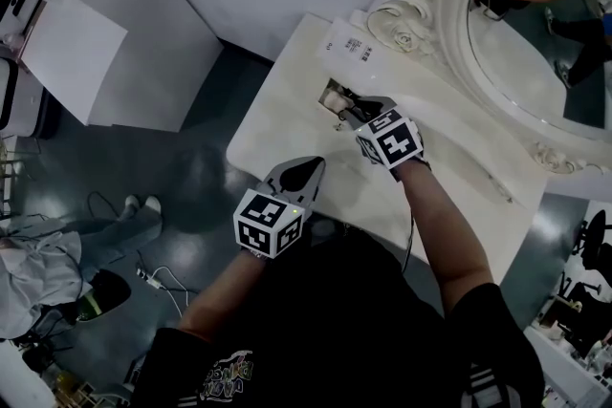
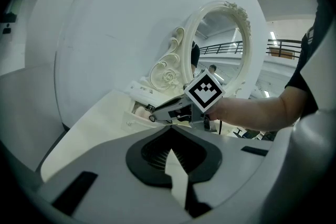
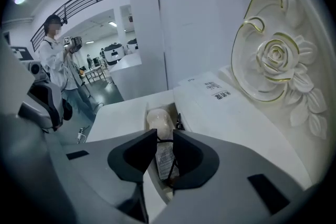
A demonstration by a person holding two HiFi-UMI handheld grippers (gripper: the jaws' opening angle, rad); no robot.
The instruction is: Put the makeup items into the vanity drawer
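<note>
The cream-white vanity counter stands below an oval mirror in a carved white frame with a rose moulding. A small rectangular drawer is open in the counter's top near the frame, and a white printed card lies on the counter just beyond it.

The right gripper reaches down to this drawer, its tips over the opening. In the right gripper view its fingers stand a narrow gap apart. A small packet with fine grey print fills that gap, with a thin black strand crossing it at the tips. Whether the fingers pinch the packet or it lies in the drawer beneath them cannot be told. Just past the tips a pale beige rounded makeup item rests inside the drawer.

The left gripper hangs at the counter's near edge, apart from the drawer, pointing towards the right gripper. In the left gripper view its fingers are pressed together with nothing between them.

In the right gripper view a person in a light top stands far back in the hall.
</note>
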